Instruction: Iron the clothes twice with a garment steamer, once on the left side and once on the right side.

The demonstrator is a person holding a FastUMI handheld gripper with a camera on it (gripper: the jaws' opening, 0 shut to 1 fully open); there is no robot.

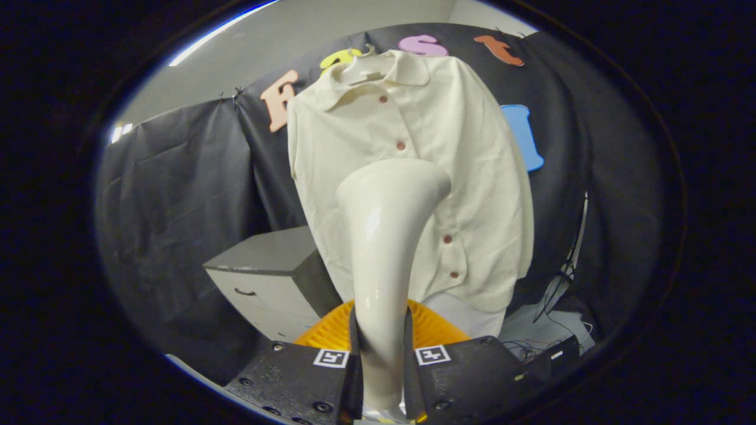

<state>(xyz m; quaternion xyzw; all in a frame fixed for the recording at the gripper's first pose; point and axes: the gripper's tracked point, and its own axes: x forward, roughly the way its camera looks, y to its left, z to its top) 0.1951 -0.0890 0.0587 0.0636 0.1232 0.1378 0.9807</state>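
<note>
Between the fingers (pixel 381 378): steamer (pixel 384 248) handle clamped | long axis upright | head faces hanging shirt (pixel 466 177)

Over by the black cloth wall (pixel 177 177) stands a grey-topped white cabinet (pixel 269 277) with a dark drawer handle. An orange ribbed thing (pixel 434 327) sits low down nearby, and off to the other side, loose black cables (pixel 558 283) trail down the cloth.

One shirt (pixel 413 177), one steamer (pixel 384 248), one cabinet (pixel 266 283)
</note>
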